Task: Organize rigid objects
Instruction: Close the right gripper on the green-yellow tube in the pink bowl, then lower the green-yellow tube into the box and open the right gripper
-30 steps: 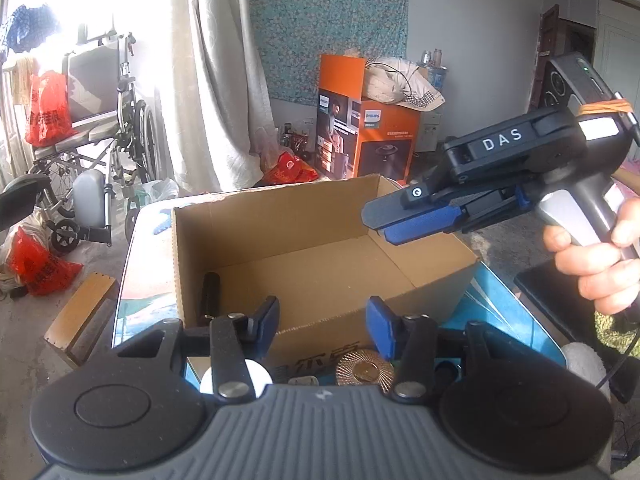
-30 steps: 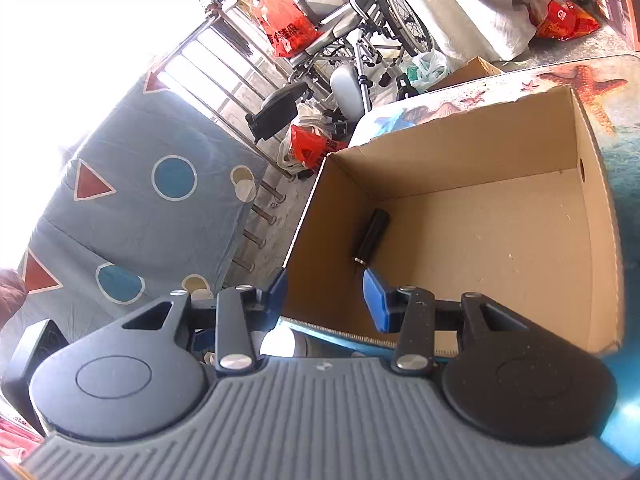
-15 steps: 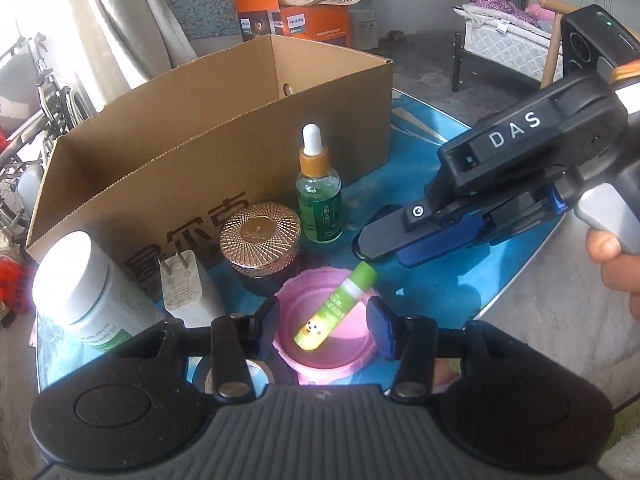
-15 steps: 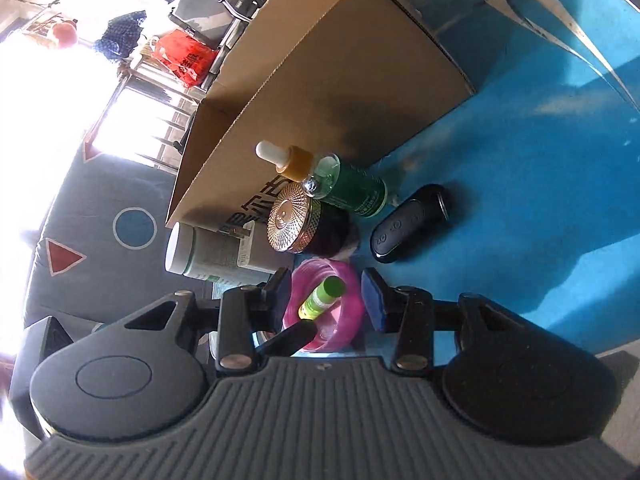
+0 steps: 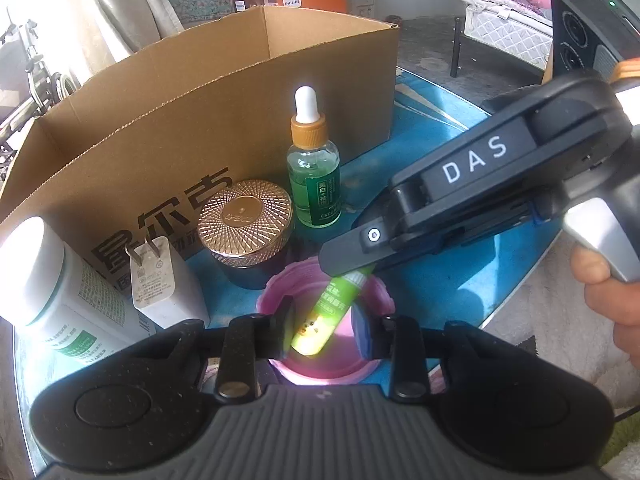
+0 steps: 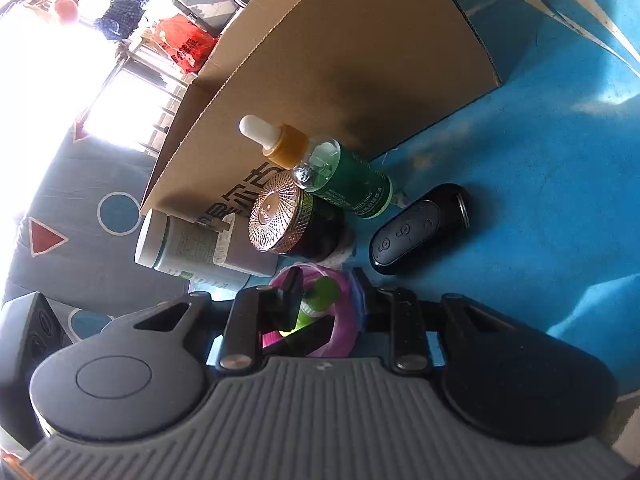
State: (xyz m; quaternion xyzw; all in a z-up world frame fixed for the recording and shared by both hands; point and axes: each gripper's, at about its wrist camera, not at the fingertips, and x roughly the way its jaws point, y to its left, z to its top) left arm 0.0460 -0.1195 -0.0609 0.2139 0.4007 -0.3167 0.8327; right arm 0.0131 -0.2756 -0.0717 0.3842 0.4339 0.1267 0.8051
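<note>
green tube [image 5: 326, 312]: lies in pink dish [image 5: 280, 292], on blue worktop [image 5: 440, 128] before cardboard box [image 5: 224, 120]
left gripper [image 5: 322, 330]: fingers closing around tube's lower end
right gripper [image 6: 326, 294]: fingers closing at tube's upper end

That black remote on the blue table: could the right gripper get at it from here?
Probably yes: the remote lies in the open just beyond the right gripper, whose closing jaws now straddle the green tube.

Both tongs have dropped, closing around the green tube [image 5: 325, 312].
</note>
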